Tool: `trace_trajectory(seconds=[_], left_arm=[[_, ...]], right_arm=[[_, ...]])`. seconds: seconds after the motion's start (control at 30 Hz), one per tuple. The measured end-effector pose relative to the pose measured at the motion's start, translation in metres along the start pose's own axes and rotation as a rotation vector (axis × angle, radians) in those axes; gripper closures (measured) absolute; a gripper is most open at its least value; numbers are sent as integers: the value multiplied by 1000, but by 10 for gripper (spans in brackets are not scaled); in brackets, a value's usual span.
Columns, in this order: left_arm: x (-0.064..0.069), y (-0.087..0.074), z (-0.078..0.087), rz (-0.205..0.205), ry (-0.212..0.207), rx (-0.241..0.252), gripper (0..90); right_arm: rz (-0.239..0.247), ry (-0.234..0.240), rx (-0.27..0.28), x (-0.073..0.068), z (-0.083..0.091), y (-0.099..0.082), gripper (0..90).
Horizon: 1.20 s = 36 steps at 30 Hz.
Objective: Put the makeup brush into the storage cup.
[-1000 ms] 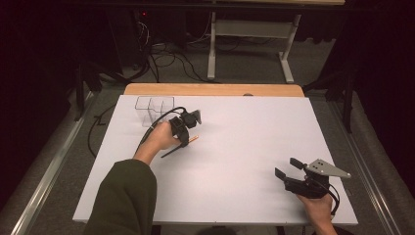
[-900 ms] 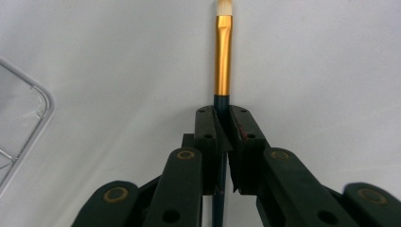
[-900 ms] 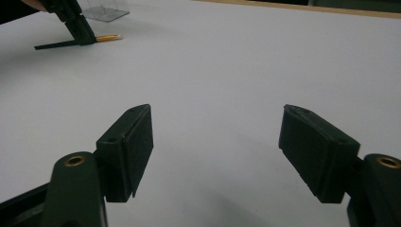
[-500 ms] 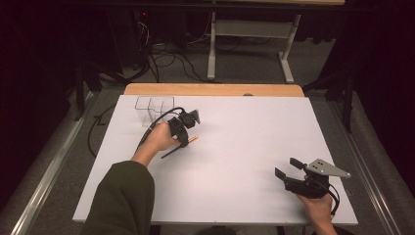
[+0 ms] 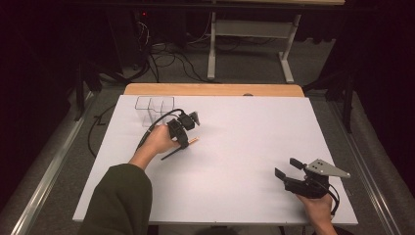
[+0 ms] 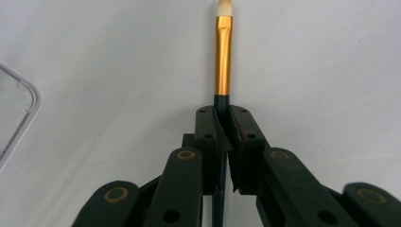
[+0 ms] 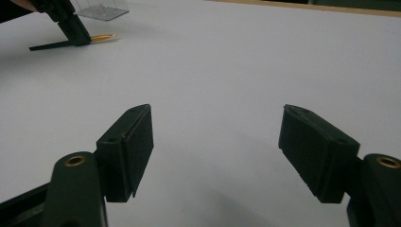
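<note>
A paintbrush (image 6: 223,61) with a dark handle, gold ferrule and white bristles lies low over the white table (image 5: 254,132). My left gripper (image 6: 223,124) is shut on its handle just behind the ferrule. In the high view this gripper (image 5: 183,141) sits at the table's left middle, with the brush (image 5: 192,142) pointing right. My right gripper (image 5: 288,167) rests near the front right corner, jaws wide apart. Between its pads (image 7: 135,142) there is only bare table. The right gripper view shows the brush (image 7: 101,37) far off at upper left.
A clear plastic box with compartments (image 5: 154,108) stands at the back left, just behind the left hand; its corner (image 6: 16,113) shows beside the left gripper. A wooden strip (image 5: 210,90) runs along the table's far edge. Cables and a metal stand (image 5: 249,34) are on the floor beyond.
</note>
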<state>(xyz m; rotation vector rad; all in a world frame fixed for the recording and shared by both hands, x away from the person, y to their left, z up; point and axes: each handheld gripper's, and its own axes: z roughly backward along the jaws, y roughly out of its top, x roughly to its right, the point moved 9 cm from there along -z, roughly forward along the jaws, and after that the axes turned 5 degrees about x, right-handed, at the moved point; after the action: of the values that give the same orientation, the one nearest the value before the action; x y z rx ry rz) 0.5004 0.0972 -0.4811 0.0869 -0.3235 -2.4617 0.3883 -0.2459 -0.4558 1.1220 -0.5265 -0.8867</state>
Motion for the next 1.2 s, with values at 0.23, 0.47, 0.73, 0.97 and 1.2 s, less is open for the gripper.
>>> trace_trajectory(seconds=[0.23, 0.47, 0.73, 0.97, 1.2], left_arm=[[5, 3, 6, -15, -2, 30, 828], [10, 9, 14, -16, -18, 88, 828], [12, 13, 18, -23, -19, 121, 828], [10, 15, 25, -5, -21, 163, 827], [6, 17, 32, 17, -15, 214, 828]], right_arm=[[4, 2, -4, 0, -1, 0, 289], [1, 0, -6, 0, -1, -1, 289], [7, 2, -3, 0, -1, 0, 290], [2, 2, -3, 0, 0, 0, 290], [3, 1, -4, 0, -1, 0, 290]])
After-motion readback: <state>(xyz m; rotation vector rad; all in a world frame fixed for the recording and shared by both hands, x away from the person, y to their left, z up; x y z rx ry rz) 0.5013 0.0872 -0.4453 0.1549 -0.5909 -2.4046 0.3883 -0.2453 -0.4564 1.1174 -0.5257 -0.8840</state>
